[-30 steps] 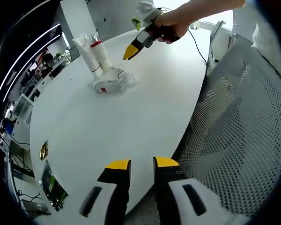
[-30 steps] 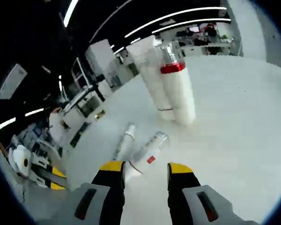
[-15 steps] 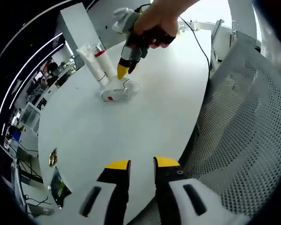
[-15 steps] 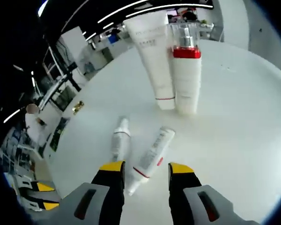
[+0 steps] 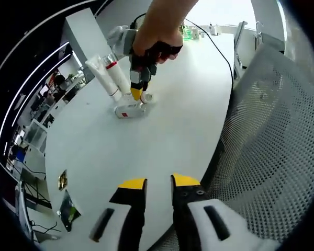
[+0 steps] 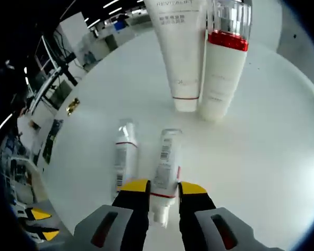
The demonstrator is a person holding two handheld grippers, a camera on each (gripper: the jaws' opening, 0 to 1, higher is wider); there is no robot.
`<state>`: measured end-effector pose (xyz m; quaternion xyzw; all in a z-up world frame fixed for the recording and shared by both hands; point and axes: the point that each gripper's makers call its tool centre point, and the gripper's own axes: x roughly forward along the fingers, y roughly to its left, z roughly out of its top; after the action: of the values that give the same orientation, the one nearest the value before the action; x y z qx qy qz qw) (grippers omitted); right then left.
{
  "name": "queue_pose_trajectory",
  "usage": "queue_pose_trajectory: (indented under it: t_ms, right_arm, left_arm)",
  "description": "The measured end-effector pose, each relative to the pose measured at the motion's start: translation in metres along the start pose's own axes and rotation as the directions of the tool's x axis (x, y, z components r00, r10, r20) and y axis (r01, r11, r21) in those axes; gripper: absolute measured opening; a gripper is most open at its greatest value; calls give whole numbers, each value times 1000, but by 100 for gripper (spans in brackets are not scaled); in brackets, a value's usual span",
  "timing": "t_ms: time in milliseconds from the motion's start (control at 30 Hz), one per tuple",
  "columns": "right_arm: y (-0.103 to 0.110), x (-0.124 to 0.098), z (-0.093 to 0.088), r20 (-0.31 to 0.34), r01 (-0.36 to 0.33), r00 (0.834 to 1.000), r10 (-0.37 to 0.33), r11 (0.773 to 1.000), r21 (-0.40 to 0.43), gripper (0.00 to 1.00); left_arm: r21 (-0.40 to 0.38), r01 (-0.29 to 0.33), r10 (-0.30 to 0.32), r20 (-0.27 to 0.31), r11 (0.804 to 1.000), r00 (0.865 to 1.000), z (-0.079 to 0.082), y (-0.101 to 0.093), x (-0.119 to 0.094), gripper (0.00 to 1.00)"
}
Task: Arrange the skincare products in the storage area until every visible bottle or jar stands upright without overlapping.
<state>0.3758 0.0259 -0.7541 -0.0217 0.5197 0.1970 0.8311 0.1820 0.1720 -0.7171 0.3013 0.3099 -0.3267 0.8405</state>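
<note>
Right now the right gripper (image 6: 158, 189) hangs low over the white desk (image 6: 261, 157), its yellow-tipped jaws closed in on either side of a lying white tube (image 6: 165, 170), the cap end between them; whether they press it I cannot tell. Just beside that tube lies a small clear-capped bottle (image 6: 125, 159), roughly parallel and apart from it. Farther in from the desk's near edge, a tall white tube (image 6: 182, 52) and a red-collared pump bottle (image 6: 224, 65) stand upright, touching side by side. The left gripper (image 5: 158, 183) hovers at the desk's edge beside a mesh chair (image 5: 272, 146), jaws slightly apart, holding nothing.
</note>
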Motion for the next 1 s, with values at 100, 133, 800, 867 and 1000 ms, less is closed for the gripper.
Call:
queue_pose_trajectory:
  t_ms: [100,133,800,867,1000]
  right_arm:
    - [-4,0,-6,-24,10,1000,-11,999,-31,16]
    - [-5,-1,-8,-26,10,1000,-11,999,-43,16]
    - [-2,-42,-30,-18,-101,994,104,879,-466,14]
    - [11,-61,-24,37,-83,991,130,799,-596,14]
    - [42,-93,-24,87,-48,981,176,645,-763,13]
  left_arm:
    - [-18,-15,15,-2,1000,1000,0,4,0,14]
    - [-13,-19,19,3,1000,1000,1,4,-1,13]
    - [-115,-20,33,112,993,993,22,12,-10,12]
    - [-174,-4,49,250,985,967,46,18,-22,10]
    - [-318,87,37,364,944,930,62,23,-33,18]
